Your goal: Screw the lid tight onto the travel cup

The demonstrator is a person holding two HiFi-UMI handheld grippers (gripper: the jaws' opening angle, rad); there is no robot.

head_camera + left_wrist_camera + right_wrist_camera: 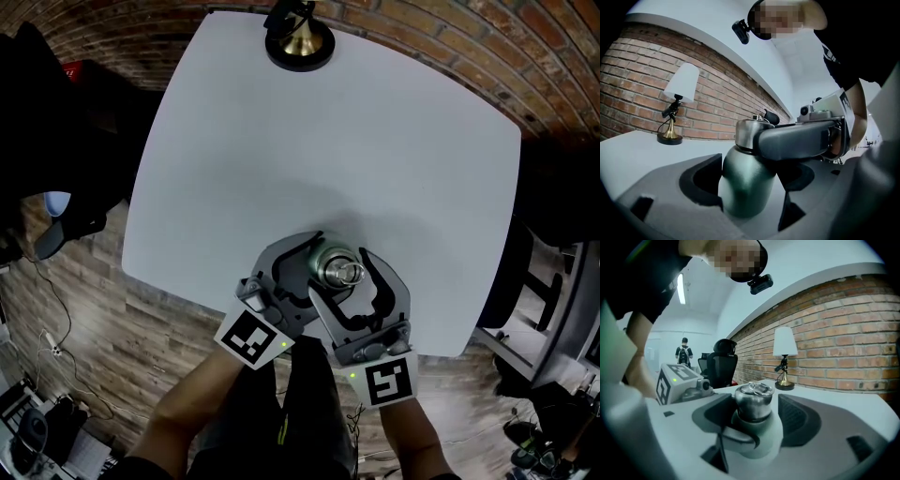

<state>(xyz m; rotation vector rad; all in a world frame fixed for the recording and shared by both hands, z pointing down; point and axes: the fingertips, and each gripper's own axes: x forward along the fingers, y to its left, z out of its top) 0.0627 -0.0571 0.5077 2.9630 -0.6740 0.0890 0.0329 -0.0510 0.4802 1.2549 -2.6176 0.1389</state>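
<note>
Now left tool (752,177) grips cup (740,194), right tool (757,406) straddles lid (752,397).

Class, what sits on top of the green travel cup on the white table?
A silver lid sits on the neck of the cup. It covers the mouth, so the thread and the inside cannot be seen.

The travel cup (745,187) stands low in the middle of the table (281,141), lid (341,272) on top. The lamp (300,42) stands at the top edge.
</note>
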